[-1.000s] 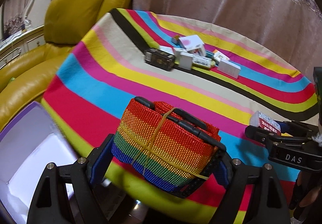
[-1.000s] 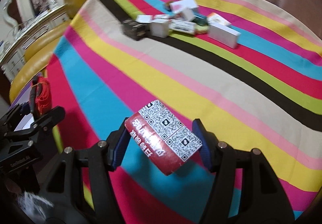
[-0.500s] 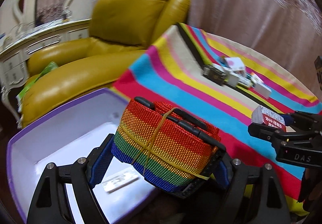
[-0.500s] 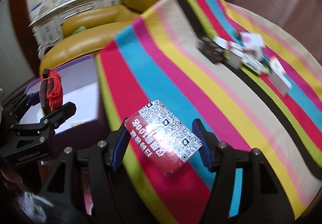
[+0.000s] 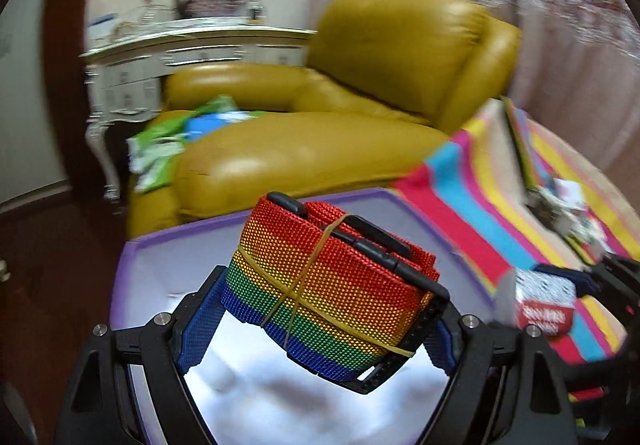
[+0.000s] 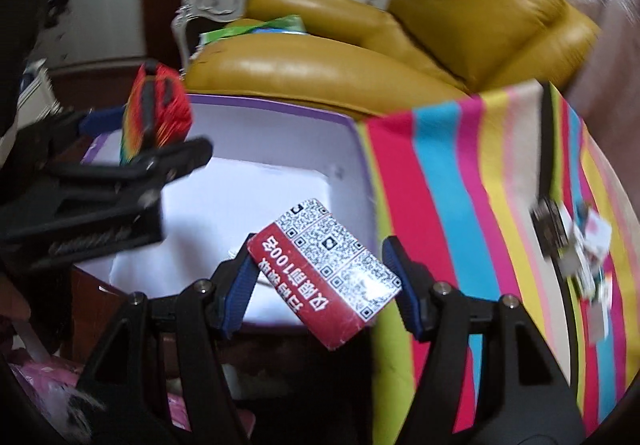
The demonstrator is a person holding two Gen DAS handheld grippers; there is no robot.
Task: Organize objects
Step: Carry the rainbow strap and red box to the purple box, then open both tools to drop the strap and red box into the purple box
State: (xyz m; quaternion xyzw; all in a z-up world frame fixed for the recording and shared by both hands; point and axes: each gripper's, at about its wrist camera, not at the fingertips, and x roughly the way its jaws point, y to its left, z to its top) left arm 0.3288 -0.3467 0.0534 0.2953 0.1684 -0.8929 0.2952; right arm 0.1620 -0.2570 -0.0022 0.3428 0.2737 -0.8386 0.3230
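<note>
- Left wrist view: the purple-rimmed white box (image 5: 132,269) is seen beneath the rainbow strap bundle (image 5: 328,293), clamped in the left gripper (image 5: 320,321).
- Right wrist view alone: the QR code face of the red card pack (image 6: 324,273) is shown, pinched in the right gripper (image 6: 320,285) over the box's near edge beside the striped tablecloth (image 6: 460,185).

The rainbow webbing strap (image 5: 332,297) is folded into a compact bundle, bound crosswise by a yellow rubber band, with black plastic buckle parts along its upper edge and right end; it sits clamped between the left fingers (image 5: 200,321), tilted down to the right. The red-and-white card pack (image 6: 324,273), printed with QR codes and white characters, is held between the right fingers (image 6: 236,293), angled with its red end nearest the finger bases.
</note>
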